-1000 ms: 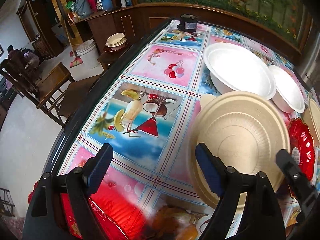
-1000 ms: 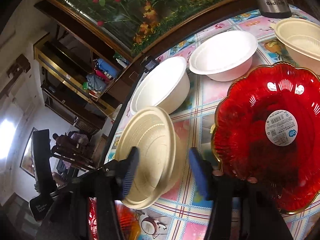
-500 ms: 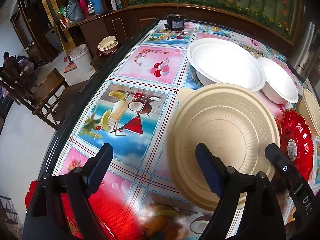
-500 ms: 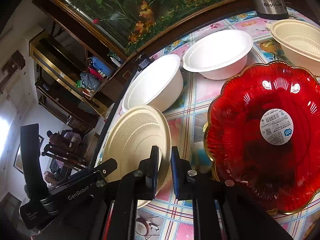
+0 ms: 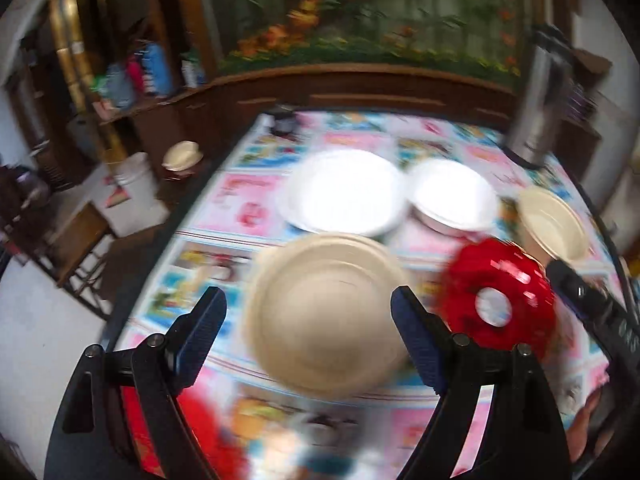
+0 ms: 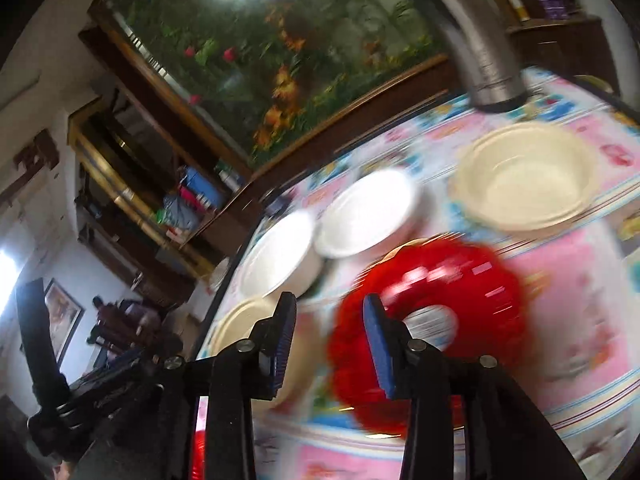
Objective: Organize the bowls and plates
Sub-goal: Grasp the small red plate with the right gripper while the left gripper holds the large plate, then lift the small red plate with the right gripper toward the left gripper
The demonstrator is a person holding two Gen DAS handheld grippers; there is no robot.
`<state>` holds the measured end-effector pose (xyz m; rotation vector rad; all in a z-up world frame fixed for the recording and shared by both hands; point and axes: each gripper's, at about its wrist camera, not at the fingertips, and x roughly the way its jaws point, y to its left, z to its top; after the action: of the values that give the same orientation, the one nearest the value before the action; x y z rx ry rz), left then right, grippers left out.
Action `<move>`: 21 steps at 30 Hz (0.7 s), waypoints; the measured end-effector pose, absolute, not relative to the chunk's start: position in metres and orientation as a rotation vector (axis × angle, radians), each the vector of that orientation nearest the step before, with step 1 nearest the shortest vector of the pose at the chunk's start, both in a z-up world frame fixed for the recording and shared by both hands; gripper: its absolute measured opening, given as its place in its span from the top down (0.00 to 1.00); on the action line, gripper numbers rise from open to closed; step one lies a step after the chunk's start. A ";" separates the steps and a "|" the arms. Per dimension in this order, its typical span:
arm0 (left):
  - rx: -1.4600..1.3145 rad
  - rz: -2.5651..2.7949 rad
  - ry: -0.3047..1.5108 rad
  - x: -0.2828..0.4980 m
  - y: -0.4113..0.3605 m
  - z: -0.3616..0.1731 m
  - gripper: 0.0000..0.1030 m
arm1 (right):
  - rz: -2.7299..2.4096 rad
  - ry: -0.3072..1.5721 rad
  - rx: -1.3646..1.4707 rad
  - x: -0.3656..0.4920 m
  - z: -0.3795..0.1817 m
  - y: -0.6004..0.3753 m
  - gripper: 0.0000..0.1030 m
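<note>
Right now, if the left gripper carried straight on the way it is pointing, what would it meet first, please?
Most likely the beige plate, which lies on the table straight ahead between the open fingers of the left gripper. The picture is motion-blurred, so the depth is uncertain.

The right gripper (image 6: 330, 344) hangs over the patterned tablecloth (image 6: 580, 304), its jaws opening with nothing between them. Just right of it lies the red plate (image 6: 432, 320), blurred. A beige plate (image 6: 244, 324) sits left of the red plate, two white bowls (image 6: 280, 260) (image 6: 368, 212) beyond it, a beige bowl (image 6: 524, 180) farther right
</note>
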<state>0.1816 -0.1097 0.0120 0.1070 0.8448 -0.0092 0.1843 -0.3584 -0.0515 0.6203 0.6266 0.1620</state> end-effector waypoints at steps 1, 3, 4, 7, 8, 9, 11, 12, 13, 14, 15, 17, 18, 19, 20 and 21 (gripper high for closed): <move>0.110 -0.031 0.866 0.185 -0.119 0.009 0.17 | 0.149 0.624 0.635 0.183 -0.053 -0.371 0.64; 0.103 -0.074 0.908 0.193 -0.137 0.002 0.17 | 0.140 0.633 0.673 0.182 -0.057 -0.395 0.63; 0.104 -0.088 0.918 0.197 -0.145 -0.001 0.17 | 0.137 0.645 0.684 0.183 -0.060 -0.403 0.63; 0.115 -0.118 0.950 0.211 -0.167 -0.006 0.17 | 0.134 0.682 0.705 0.186 -0.068 -0.420 0.63; 0.113 -0.136 0.967 0.217 -0.173 -0.008 0.18 | 0.142 0.691 0.711 0.187 -0.069 -0.422 0.63; 0.113 -0.151 0.983 0.224 -0.179 -0.010 0.18 | 0.150 0.704 0.715 0.188 -0.071 -0.424 0.63; 0.127 -0.181 1.014 0.236 -0.188 -0.016 0.18 | 0.144 0.726 0.714 0.190 -0.073 -0.425 0.63; 0.134 -0.194 1.034 0.243 -0.193 -0.019 0.18 | 0.142 0.735 0.714 0.191 -0.074 -0.427 0.63; 0.135 -0.201 1.046 0.248 -0.195 -0.022 0.18 | 0.139 0.747 0.718 0.191 -0.076 -0.430 0.63; 0.134 -0.217 1.065 0.253 -0.198 -0.026 0.18 | 0.136 0.753 0.724 0.190 -0.077 -0.431 0.63; 0.131 -0.230 1.083 0.257 -0.199 -0.030 0.18 | 0.131 0.764 0.738 0.189 -0.080 -0.434 0.63; 0.123 -0.249 1.119 0.264 -0.202 -0.037 0.18 | 0.128 0.787 0.781 0.191 -0.086 -0.440 0.63; 0.116 -0.260 1.132 0.267 -0.202 -0.040 0.18 | 0.126 0.793 0.793 0.192 -0.088 -0.442 0.63; 0.112 -0.265 1.141 0.269 -0.203 -0.043 0.18 | 0.121 0.797 0.797 0.192 -0.090 -0.442 0.63; 0.108 -0.268 1.154 0.271 -0.203 -0.046 0.18 | 0.116 0.799 0.795 0.191 -0.090 -0.442 0.63; 0.100 -0.269 1.167 0.272 -0.203 -0.049 0.18 | 0.118 0.802 0.796 0.191 -0.091 -0.442 0.63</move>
<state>0.2722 -0.2031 -0.0488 0.0998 1.1669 -0.2693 0.1908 -0.4418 -0.0908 0.7957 0.8016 0.1181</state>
